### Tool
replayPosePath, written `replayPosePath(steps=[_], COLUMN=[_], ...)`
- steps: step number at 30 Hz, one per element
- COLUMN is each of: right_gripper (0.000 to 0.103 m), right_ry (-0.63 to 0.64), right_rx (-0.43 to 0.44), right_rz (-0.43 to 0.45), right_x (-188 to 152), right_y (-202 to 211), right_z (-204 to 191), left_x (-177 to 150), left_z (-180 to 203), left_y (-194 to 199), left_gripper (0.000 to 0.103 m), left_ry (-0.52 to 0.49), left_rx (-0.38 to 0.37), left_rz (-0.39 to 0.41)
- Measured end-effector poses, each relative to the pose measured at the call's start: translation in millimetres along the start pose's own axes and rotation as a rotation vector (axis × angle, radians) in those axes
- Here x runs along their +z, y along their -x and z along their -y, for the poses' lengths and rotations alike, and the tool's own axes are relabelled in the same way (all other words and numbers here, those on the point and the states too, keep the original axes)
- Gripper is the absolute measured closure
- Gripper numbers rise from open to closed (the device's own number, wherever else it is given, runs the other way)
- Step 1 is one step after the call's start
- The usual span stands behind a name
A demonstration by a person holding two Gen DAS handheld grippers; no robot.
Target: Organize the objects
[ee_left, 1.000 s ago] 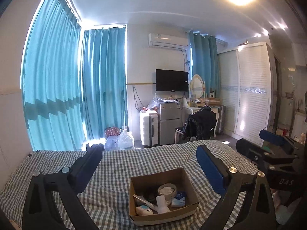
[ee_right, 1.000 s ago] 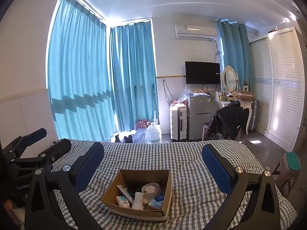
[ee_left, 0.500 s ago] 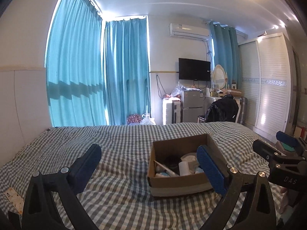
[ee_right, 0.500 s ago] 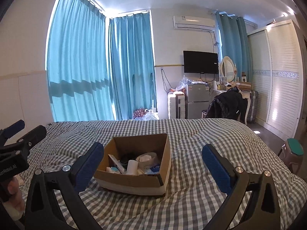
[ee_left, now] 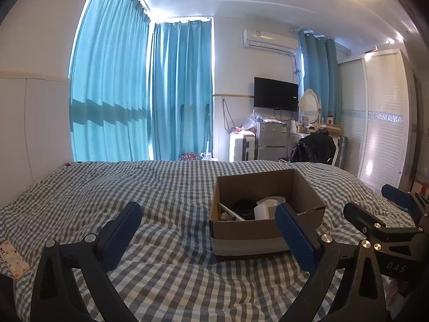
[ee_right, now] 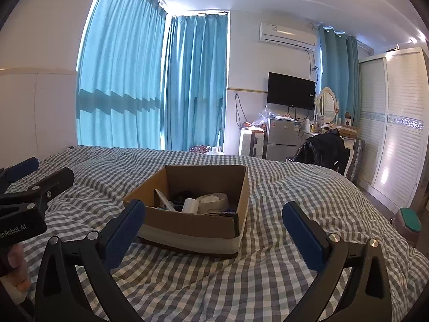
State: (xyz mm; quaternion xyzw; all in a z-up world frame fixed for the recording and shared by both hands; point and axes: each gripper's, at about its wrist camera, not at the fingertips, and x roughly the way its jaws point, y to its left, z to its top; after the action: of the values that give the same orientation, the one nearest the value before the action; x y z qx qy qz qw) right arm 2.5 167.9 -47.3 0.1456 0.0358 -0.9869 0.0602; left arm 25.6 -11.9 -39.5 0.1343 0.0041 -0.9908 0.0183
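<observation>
An open cardboard box (ee_left: pixel 257 230) sits on the checked bedspread (ee_left: pixel 166 187); it also shows in the right wrist view (ee_right: pixel 193 225). Inside are a white roll (ee_right: pixel 213 201), a small white bottle (ee_right: pixel 189 205), a tube (ee_right: pixel 163 200) and a dark item (ee_left: pixel 244 208), partly hidden by the box walls. My left gripper (ee_left: pixel 209 230) is open and empty, low over the bed, just left of the box's near side. My right gripper (ee_right: pixel 214 228) is open and empty, in front of the box. Each gripper shows at the edge of the other's view.
A patterned card (ee_left: pixel 12 257) lies on the bed at the far left. Beyond the bed stand blue curtains (ee_left: pixel 139 94), a white suitcase (ee_left: pixel 241 149), a small fridge (ee_left: pixel 270 141), a chair with a black jacket (ee_left: pixel 313 147) and a white wardrobe (ee_left: pixel 380 120). A teal-topped stool (ee_right: pixel 410 222) is right of the bed.
Both grippers have come down low over the bed and closer to the box, which now looks larger and is seen more from the side. Both stay open and empty.
</observation>
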Motion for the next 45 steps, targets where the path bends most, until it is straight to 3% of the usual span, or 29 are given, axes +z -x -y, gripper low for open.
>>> replayPosePath(steps=[45], right_gripper=[0.000], right_ry=[-0.013], right_rx=[-0.010], right_rz=[-0.006], right_x=[-10.3], right_y=[-2.3], right_z=[-1.8], left_x=[-6.6], left_z=[2.2], left_y=[0.1], left_gripper=[0.000], left_ry=[-0.022], left_rx=[-0.008], left_rz=[-0.015])
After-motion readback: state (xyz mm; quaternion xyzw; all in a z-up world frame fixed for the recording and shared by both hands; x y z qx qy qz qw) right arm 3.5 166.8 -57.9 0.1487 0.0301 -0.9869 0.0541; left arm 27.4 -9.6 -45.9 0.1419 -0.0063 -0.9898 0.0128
